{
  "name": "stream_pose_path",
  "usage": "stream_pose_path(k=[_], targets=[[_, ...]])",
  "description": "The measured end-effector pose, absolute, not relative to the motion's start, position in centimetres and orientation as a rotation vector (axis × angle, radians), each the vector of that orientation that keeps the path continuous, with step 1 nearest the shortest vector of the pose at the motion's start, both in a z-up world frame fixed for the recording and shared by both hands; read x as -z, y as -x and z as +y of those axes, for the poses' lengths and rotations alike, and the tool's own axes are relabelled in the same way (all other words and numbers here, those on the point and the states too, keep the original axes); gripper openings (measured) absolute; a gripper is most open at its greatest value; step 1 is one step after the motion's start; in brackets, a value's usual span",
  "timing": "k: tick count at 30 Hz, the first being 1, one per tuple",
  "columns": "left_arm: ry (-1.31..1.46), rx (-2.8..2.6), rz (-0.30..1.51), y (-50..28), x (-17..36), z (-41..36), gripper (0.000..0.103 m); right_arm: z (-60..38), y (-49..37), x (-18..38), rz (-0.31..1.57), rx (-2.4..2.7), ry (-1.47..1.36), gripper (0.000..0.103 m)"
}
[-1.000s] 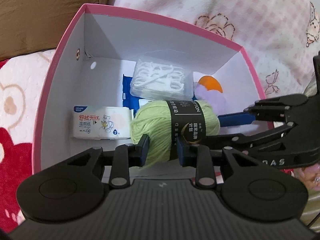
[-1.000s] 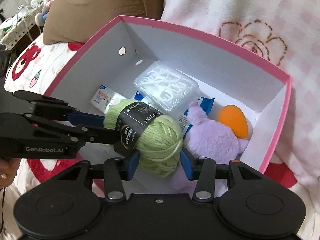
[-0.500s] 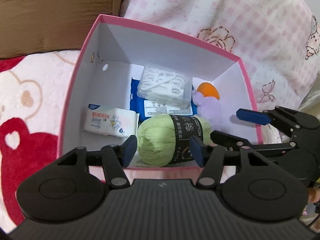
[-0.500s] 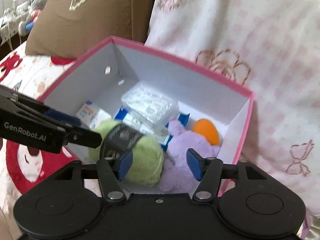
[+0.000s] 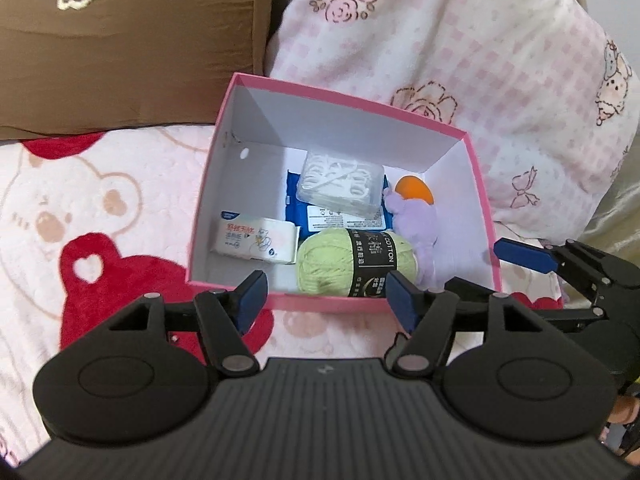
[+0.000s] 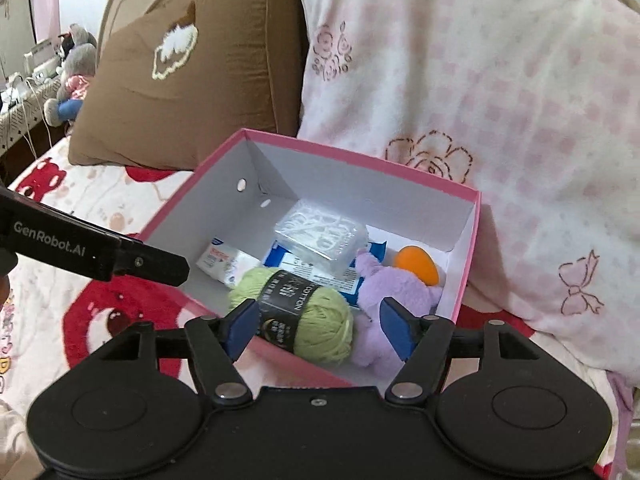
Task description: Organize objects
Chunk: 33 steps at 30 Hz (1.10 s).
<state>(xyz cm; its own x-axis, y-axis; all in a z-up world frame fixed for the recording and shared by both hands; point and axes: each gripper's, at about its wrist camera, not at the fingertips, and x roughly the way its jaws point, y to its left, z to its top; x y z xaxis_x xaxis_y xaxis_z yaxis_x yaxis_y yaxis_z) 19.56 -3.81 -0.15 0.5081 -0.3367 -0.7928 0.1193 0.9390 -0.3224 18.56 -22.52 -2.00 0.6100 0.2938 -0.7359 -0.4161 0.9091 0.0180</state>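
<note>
From the left wrist view, the left claw (image 5: 326,298) is seen with its blue-padded fingers apart and opening, nothing between them. The ball of light green cotton yarn with a black paper band (image 5: 356,262) lies beyond the fingertips, inside the pink-rimmed white cardboard box (image 5: 348,304), against the box's near wall. In the box, a white tissue packet (image 5: 258,240) lies left of the yarn, a clear plastic case of floss picks (image 5: 340,182) behind it, and a purple plush toy (image 5: 418,224) to its right. The right claw (image 5: 486,266) is seen at the box's right wall.

From the right wrist view, the right claw (image 6: 318,326) is likewise spread and opening, clear of the yarn (image 6: 296,314), which rests in the box (image 6: 466,272) just beyond and between the fingertips, untouched.
</note>
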Motion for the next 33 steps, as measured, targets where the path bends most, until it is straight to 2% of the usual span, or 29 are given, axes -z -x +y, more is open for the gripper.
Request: stream_pose_path(k=[16,33], targets=[[0.216,0.266,0.944,-13.4,-5.1,-4.0,0.070,-23.9,-12.4,-1.4,0.747,-0.354,0.020,0.075],[0.184,0.193,0.922,-8.1,-5.9,-1.3,0.075,-23.1,-7.3,-3.4,0.767,-0.322,-0.009,0.079]])
